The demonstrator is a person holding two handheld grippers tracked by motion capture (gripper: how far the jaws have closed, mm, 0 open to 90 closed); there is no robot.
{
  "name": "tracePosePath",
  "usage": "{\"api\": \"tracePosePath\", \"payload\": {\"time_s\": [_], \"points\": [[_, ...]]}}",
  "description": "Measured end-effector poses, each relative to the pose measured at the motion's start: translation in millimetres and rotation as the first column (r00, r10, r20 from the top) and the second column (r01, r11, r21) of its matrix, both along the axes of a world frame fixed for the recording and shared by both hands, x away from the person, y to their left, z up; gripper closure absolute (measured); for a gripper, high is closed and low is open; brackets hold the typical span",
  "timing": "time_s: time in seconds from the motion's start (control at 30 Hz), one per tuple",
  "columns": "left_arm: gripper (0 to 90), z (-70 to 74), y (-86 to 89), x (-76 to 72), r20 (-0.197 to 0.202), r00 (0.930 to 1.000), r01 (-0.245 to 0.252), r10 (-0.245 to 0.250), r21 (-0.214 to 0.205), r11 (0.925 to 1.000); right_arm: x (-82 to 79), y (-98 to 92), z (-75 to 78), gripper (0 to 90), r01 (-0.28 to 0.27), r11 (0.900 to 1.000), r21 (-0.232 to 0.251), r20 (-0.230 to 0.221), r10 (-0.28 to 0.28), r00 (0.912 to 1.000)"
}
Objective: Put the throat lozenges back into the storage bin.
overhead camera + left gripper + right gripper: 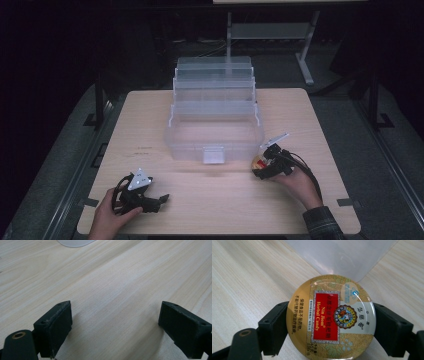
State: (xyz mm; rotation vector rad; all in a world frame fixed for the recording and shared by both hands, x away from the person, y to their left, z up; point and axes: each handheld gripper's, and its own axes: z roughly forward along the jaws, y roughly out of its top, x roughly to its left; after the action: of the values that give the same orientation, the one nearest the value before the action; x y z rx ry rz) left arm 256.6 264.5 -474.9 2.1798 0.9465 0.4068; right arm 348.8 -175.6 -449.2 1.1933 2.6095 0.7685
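- Right gripper point(261, 165): jaws clamped on the rim of a round gold candy tin with a red label point(330, 317). Tin sits low over the pale wooden table point(210, 200), just beside the front right corner of the clear plastic tiered storage box point(215, 125).
- Left gripper point(115, 327): jaws wide apart, nothing between them, resting on the table near the front left edge, well apart from the box.
- Progress, as judged: the grasp looks done; the lift and placing into the open box, if that is the goal, are not yet done. Bottom tray looks empty.
- Right gripper view gives the label print and both pads on the rim; high view gives the box's stepped tiers and both hands' positions.
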Motion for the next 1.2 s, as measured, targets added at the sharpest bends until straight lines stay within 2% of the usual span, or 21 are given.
{"api": "tracePosePath", "payload": {"time_s": [0.33,1.2], "points": [[10.9,0.0,0.0,0.0,0.000,1.0000,0.000,0.000,0.000,1.0000,-3.9,-5.2,10.5,19.9,-0.007,0.9998,0.016,0.008,0.006,1.0000],[10.9,0.0,0.0,0.0,0.000,1.0000,0.000,0.000,0.000,1.0000,-10.9,-21.2,36.3,19.9,-0.012,0.9997,0.019,0.027,0.011,0.9996]]}}
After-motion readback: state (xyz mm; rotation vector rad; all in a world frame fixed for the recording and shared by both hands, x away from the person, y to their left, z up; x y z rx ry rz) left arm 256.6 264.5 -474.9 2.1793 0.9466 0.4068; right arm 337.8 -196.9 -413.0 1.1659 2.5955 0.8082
